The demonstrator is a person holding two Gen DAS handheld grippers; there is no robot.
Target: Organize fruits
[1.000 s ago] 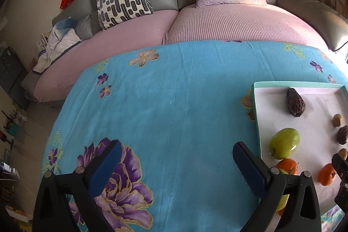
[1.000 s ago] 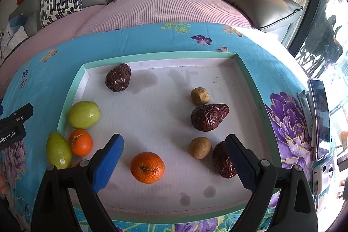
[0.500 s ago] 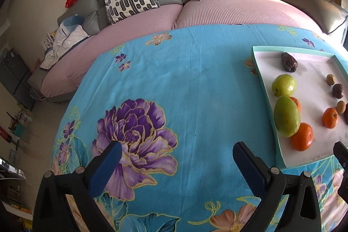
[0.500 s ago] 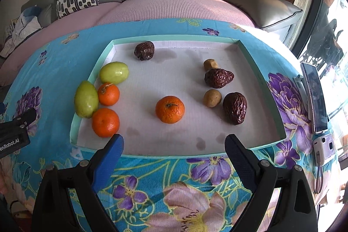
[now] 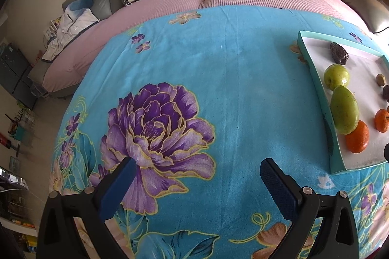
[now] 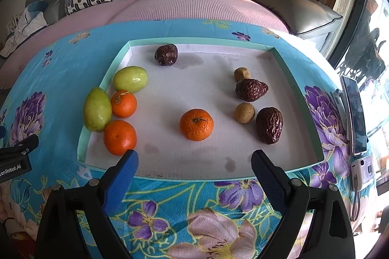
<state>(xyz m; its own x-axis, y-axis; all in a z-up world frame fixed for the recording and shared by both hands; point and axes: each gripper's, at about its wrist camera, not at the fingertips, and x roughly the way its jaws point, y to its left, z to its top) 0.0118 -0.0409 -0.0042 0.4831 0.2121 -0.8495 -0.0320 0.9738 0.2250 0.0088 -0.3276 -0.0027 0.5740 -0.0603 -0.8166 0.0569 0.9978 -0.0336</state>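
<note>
Both your grippers are spread wide and empty above the flowered cloth, with the fruit in the tray.

Your right gripper [image 6: 194, 168] hangs over the tray's [image 6: 104, 79] near edge, its blue fingers [image 6: 121, 182] apart with nothing between them; your left gripper [image 5: 195, 182] hangs the same way over the bare blue cloth [image 5: 243, 89], with the tray off to its right. On the tray's left side sit a round green fruit [image 6: 130, 79], a pointed green fruit [image 6: 97, 109] leaning on the rim, and two oranges [image 6: 124, 103] [image 6: 119, 137] touching it. A third orange [image 6: 196, 124] lies alone near the middle. Three wrinkled dark dates [image 6: 166, 54] [image 6: 251, 90] [image 6: 269, 125] and two small brown fruits [image 6: 242, 73] [image 6: 244, 112] lie toward the back and right. A phone [image 6: 355, 115] rests on the cloth beside the tray.
</note>
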